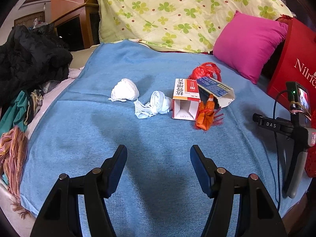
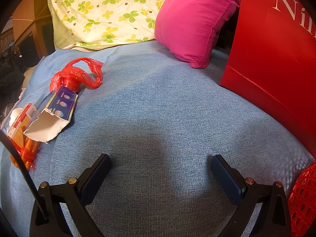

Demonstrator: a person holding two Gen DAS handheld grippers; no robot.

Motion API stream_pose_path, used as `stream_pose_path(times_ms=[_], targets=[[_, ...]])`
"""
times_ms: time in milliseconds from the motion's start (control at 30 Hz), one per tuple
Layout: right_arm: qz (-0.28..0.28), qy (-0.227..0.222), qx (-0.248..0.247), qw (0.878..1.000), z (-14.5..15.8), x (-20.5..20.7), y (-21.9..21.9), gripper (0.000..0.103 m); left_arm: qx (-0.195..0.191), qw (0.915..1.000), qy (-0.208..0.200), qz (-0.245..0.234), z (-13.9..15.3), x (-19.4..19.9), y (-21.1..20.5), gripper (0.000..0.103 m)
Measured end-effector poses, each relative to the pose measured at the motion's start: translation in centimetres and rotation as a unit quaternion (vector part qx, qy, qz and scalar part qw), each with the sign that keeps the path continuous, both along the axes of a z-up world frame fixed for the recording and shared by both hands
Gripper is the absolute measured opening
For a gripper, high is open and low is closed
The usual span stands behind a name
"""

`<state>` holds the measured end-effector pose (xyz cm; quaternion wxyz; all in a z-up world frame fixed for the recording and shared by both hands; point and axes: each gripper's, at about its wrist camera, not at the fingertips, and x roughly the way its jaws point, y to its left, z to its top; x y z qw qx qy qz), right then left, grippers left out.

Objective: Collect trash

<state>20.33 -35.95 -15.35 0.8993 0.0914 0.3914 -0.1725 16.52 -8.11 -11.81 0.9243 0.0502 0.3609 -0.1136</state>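
Note:
Trash lies on a blue blanket (image 1: 83, 130): two crumpled white tissues (image 1: 125, 89) (image 1: 156, 105), a red-and-white carton (image 1: 184, 98) lying open, a torn blue carton (image 1: 215, 90), an orange wrapper (image 1: 206, 114) and a knotted red plastic bag (image 1: 205, 70). My left gripper (image 1: 159, 150) hovers open and empty, short of the pile. The right wrist view has the blue carton (image 2: 59, 106), red plastic bag (image 2: 77, 75) and orange wrapper (image 2: 27, 148) at the left. My right gripper (image 2: 161, 160) stands open over bare blanket (image 2: 167, 118), well right of them.
A red paper bag (image 2: 272, 59) stands at the right beside a pink cushion (image 2: 195, 21). A clover-print quilt (image 1: 177, 9) lies behind. Dark clothes (image 1: 29, 59) pile up at the left. The other gripper's body (image 1: 292, 126) shows at the left wrist view's right edge. Red mesh (image 2: 304, 201) sits bottom right.

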Motion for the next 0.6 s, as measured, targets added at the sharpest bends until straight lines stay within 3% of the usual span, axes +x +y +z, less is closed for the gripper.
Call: stream_pose_path(times_ms=[600], targets=[[0.000,0.000,0.000,1.000,0.0,0.0,0.0,0.103,-0.027,0.9996,0.010,0.009,0.3,0.2,1.4,0.067]])
